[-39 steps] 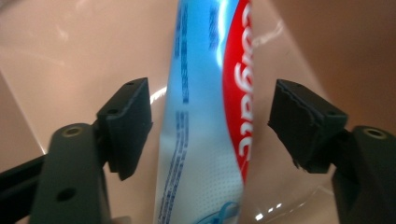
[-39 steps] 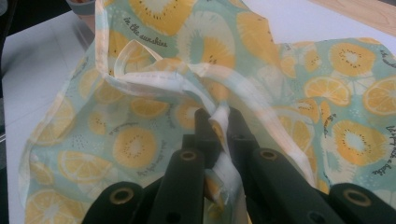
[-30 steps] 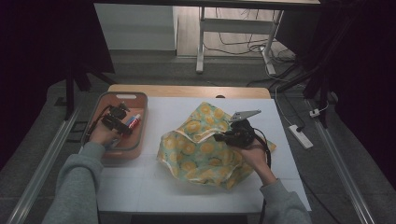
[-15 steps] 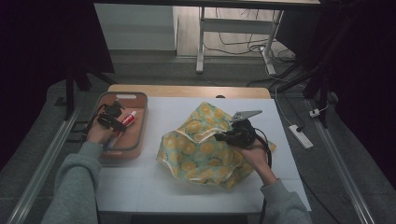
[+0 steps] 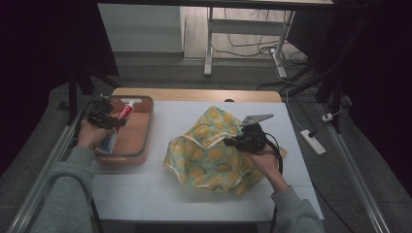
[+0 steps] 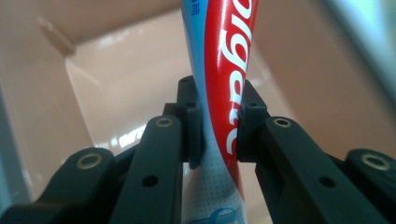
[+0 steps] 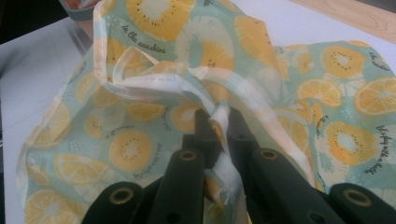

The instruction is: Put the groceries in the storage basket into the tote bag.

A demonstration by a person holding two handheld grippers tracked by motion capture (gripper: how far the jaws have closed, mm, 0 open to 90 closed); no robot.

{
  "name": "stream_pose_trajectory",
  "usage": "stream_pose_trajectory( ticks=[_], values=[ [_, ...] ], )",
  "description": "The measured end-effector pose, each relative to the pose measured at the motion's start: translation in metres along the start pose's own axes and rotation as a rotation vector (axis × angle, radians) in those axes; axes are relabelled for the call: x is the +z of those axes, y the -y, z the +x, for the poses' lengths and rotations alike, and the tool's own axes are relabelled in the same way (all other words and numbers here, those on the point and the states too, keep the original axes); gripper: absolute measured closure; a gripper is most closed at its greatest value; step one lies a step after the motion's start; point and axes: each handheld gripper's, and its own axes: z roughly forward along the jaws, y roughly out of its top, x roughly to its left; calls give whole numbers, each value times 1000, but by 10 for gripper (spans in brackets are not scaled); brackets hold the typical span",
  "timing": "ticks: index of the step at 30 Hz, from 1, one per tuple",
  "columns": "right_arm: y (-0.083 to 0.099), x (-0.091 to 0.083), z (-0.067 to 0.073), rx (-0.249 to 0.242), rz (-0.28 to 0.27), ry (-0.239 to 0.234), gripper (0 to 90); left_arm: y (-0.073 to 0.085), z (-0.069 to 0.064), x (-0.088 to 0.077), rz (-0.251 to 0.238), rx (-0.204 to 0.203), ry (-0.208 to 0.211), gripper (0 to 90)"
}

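1. Between my left gripper's point(image 5: 108, 118) jaws stands a red, white and blue toothpaste tube point(image 6: 219, 88); they have just been closing and now pinch it at mid-body, printed side toward the camera, its length running on well beyond the jaw tips.

2. Below those jaws lies the pink tray point(image 5: 138, 138), and from the high view I judge the tube to be clear of the tray floor, though I cannot tell that for certain.

3. At my right gripper point(image 5: 243, 141), the jaws are clamped on a pale hem of the fruit-print cloth bag point(image 5: 206, 153), a fold of the rim bunched between them, the rest slumped on the white table point(image 5: 160, 194) ahead of and beside the jaws.

4. As I read it, the step in hand is the pickup: tube taken from the tray, bag mouth held by its edge.

5. Next, I judge, the tube must travel across to the bag while the right jaws lift the hem enough to show an opening; the rim now sags, so the mouth may need raising first.
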Motion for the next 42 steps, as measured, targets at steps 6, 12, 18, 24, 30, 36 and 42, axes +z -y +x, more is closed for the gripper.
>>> stream_pose_trajectory(
  ticks=[6,12,18,24,30,36,42],
  values=[
    [-1,2,2,-10,-1,1,863,0,-9,-36,-126,25,20,754],
    [-1,1,0,-2,-5,6,862,4,-31,-73,-237,90,71,754],
    [-1,1,0,0,-6,8,862,11,-62,-94,-297,172,152,754],
    [-2,2,0,-2,-10,8,863,15,-97,-92,-326,247,257,754],
    [-1,2,-1,0,-11,8,862,14,-141,-79,-312,359,328,754],
    [-1,2,-2,5,-11,7,862,11,-195,-61,-262,495,399,754],
    [-1,2,-3,17,-19,-3,862,4,-239,-39,-233,600,408,753]
  ],
)
